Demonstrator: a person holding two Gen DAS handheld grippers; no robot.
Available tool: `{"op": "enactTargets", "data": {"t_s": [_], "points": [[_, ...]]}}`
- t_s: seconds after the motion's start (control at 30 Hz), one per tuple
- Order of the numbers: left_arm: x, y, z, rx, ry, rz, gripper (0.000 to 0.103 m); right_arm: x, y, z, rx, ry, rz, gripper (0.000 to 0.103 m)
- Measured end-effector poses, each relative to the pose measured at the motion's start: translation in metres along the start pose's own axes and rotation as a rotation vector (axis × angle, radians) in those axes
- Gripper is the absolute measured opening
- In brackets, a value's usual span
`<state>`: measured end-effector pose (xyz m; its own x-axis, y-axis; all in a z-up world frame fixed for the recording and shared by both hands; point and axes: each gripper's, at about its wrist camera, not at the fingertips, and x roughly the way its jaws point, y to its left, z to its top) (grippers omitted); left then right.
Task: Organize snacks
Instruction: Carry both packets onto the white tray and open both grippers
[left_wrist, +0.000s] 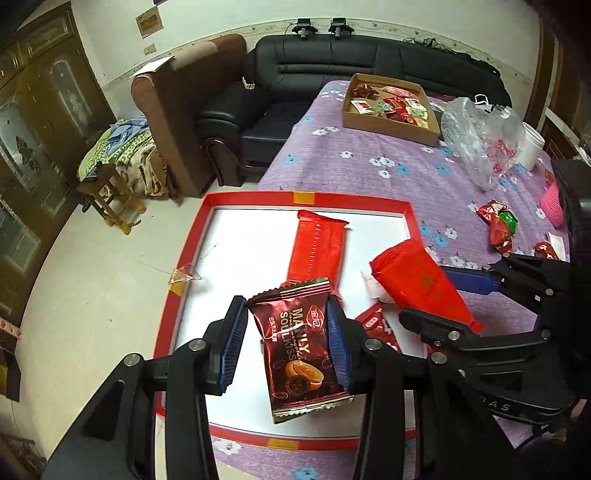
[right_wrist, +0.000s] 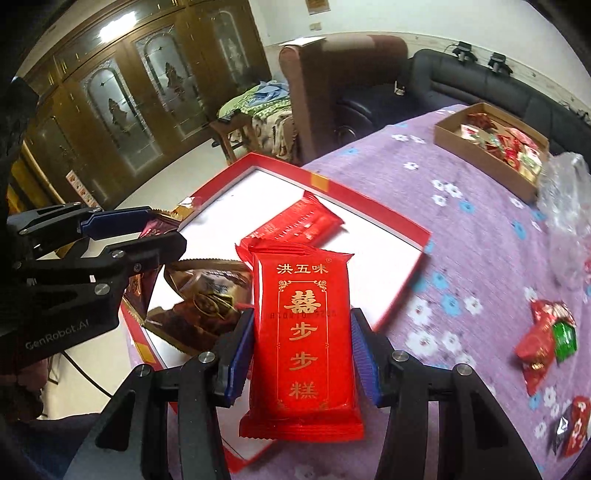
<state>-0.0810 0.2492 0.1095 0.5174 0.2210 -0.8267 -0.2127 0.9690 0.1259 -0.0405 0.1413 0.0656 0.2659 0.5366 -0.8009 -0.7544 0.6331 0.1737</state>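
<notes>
Left tongs (left_wrist: 288, 350) clamp dark biscuit packet (left_wrist: 301, 354) over red tray (left_wrist: 184, 258) | right tongs (right_wrist: 303, 354) clamp red cake packet (right_wrist: 301, 343) above same tray | risk: tongs close together, slick wrappers could collide, slip, land off-tray.

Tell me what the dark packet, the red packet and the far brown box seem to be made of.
Dark packet: glossy metallised plastic film, probably; it glints and has crimped zigzag ends.
Red packet: smooth shiny plastic wrapper with gold print and a serrated seal.
Brown box: matte plain cardboard, judging by its dull tan walls and thin folded edges.
</notes>
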Motion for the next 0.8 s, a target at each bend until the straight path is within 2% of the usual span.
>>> {"op": "enactTargets", "data": {"t_s": [0.23,0.4,0.5,0.6,0.8], "points": [[0.006,0.01,0.001,0.0,0.008,0.038,0.041,0.016,0.016,0.013,-0.038,0.019,0.003,0.05],[0.012,0.015,0.001,-0.014,0.03,0.092,0.042,0.007,0.013,0.012,0.0,-0.018,0.025,0.053],[0.015,0.016,0.002,-0.021,0.038,0.112,0.042,-0.002,0.003,0.011,0.049,-0.043,0.045,0.053],[0.016,0.013,0.003,-0.02,0.045,0.119,0.042,-0.009,-0.008,0.007,0.091,-0.061,0.027,0.053],[0.015,-0.008,0.009,0.032,0.033,0.083,0.043,-0.014,-0.044,-0.015,0.225,-0.038,-0.018,0.053]]}}
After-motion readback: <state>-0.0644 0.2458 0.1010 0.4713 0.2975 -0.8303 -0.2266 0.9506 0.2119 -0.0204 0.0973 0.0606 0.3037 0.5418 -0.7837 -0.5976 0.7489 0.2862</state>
